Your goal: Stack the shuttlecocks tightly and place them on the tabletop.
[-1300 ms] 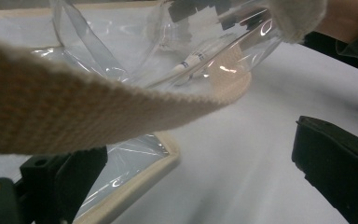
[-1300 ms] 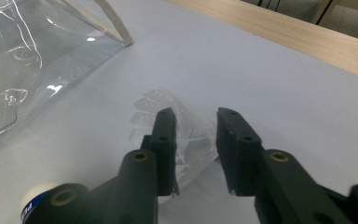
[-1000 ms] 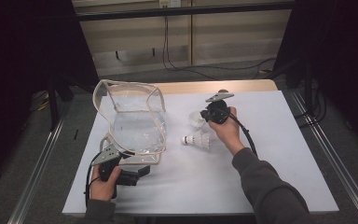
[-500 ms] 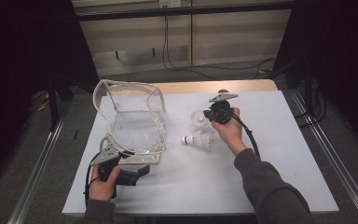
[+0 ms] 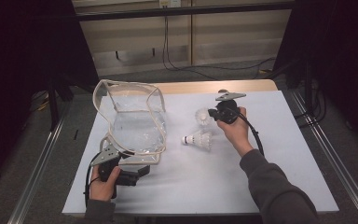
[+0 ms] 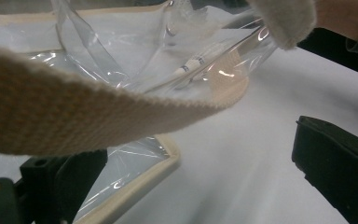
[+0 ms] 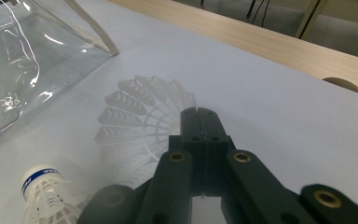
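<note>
We see the right hand-held gripper (image 5: pixel 210 113) with its jaws pressed together on the edge of a white plastic shuttlecock (image 5: pixel 202 116); in the right gripper view the tips meet right at the skirt of that shuttlecock (image 7: pixel 137 119), which spreads out just ahead of them on the white table (image 5: pixel 279 140). A second shuttlecock (image 5: pixel 199 139), with a blue band around its cork, lies just beside and below the right hand-held gripper, nearer the person, cork pointing toward the clear bag (image 5: pixel 137 126). In the right gripper view it sits at the lower left of the jaws (image 7: pixel 46 196).

The left hand-held gripper (image 5: pixel 142 171) rests at the near corner of the clear bag, its jaws standing apart. In the left gripper view the bag's cloth-trimmed corner (image 6: pixel 135 163) lies between the two black jaws, and a beige strap (image 6: pixel 74 112) of the bag crosses close above them. We cannot tell whether either jaw presses on the bag. The bag stands open, well apart from the right hand-held gripper.
</note>
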